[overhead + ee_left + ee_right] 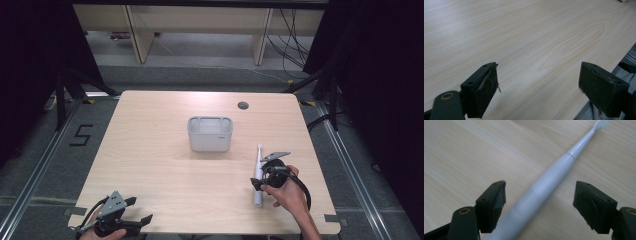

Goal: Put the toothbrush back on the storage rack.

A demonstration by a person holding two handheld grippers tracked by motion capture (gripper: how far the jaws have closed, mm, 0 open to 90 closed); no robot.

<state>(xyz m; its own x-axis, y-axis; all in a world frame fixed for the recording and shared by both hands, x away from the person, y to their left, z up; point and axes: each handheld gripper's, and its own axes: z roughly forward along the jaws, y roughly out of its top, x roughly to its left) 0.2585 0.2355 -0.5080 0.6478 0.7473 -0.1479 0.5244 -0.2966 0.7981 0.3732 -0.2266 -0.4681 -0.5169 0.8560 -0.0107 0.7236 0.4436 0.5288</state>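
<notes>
Black jaws of my right gripper (pixel 539 202) stand wide, straddling the slim white plastic electric toothbrush (pixel 549 185) without touching it. It lies flat on the pale wooden table (pixel 160 165), head toward twelve o'clock. My left gripper (pixel 539 90) gapes wide over bare wood at seven o'clock. Grey plastic holder (pixel 210 134) sits mid-table.

Toothbrush (pixel 541 187): handle end running off the bottom edge in the right gripper view, bristle tip cut by the top edge. Grey container (pixel 210 133): contents lying too small to tell. Left hand (pixel 107 232): being clipped by the bottom edge.
</notes>
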